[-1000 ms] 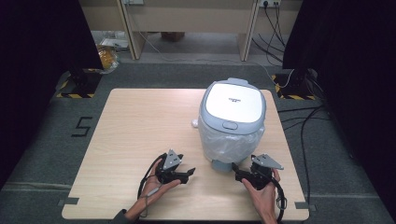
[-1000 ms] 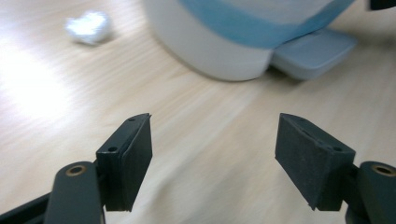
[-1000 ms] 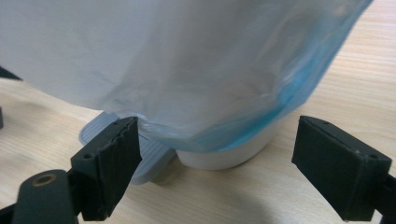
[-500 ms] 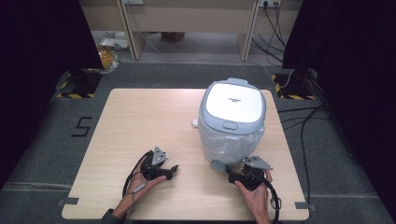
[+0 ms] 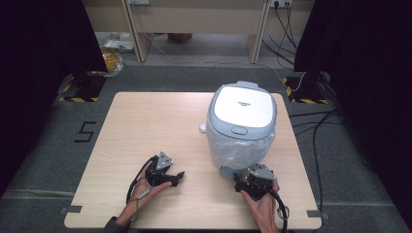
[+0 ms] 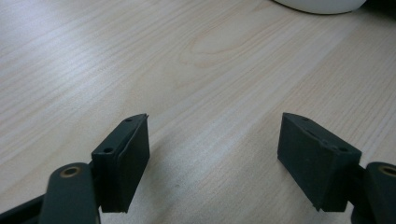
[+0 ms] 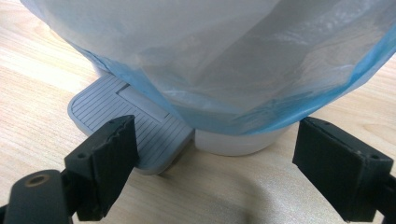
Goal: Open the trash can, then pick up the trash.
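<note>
Pedal bin (image 5: 241,127), a white plastic one with a grey-rimmed lid and a pale blue-edged liner bag hanging over its sides, stands on the right half of the light wooden table (image 5: 145,126), its grey ribbed foot pedal (image 7: 126,119) sticking out at the near side. Nearest of all, at the near edge, the right gripper (image 5: 250,182) sits just in front of that pedal; in the right gripper view its black jaws stand apart with nothing clamped (they have just been opening), one jaw close beside the pedal's edge, the other near the bin's white base. Well to the left, the left gripper (image 5: 176,177) rests low over bare wood, jaws wide and empty. Farther off, the bin's lid (image 5: 243,103) is closed. Beyond the table, cables (image 5: 291,29) trail across the grey floor.
</note>
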The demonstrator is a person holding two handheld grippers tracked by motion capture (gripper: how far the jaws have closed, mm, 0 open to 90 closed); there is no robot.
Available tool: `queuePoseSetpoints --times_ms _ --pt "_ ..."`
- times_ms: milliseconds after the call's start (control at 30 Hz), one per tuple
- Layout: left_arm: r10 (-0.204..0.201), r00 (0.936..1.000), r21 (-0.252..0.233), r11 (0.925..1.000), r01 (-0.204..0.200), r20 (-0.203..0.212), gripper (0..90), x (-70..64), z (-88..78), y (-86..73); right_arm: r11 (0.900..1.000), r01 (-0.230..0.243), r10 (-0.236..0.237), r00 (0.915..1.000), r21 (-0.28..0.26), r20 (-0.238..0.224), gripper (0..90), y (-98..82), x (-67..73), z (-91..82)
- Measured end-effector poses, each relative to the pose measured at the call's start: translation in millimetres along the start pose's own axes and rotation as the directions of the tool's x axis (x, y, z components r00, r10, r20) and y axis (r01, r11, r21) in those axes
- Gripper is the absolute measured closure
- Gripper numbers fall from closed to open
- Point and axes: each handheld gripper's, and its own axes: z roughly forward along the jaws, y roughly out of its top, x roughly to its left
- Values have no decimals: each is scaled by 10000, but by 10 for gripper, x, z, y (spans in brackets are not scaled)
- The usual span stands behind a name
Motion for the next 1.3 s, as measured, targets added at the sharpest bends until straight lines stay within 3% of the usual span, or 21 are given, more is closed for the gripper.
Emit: queuePoseSetpoints --times_ms 133,400,733,1167,1300 --pt "-25 10000 5 10000 25 28 246 2 -1 -1 9998 223 -223 9991 -12 348 138 -3 51 -10" --pt "-127 9998 91 9999 125 138 245 21 -1 1 9991 399 -405 9979 131 512 139 -11 73 9" --pt "-332 9987 164 9993 326 381 245 49 8 3 9989 189 -203 9993 440 302 138 -38 57 58" --pt "-230 9989 115 9997 225 405 241 48 9 6 9988 223 -239 9991 431 363 139 -39 66 55" --pt "-280 9996 -218 9994 278 -86 229 127 86 107 9989 255 -269 9990 400 360 139 -40 66 56"
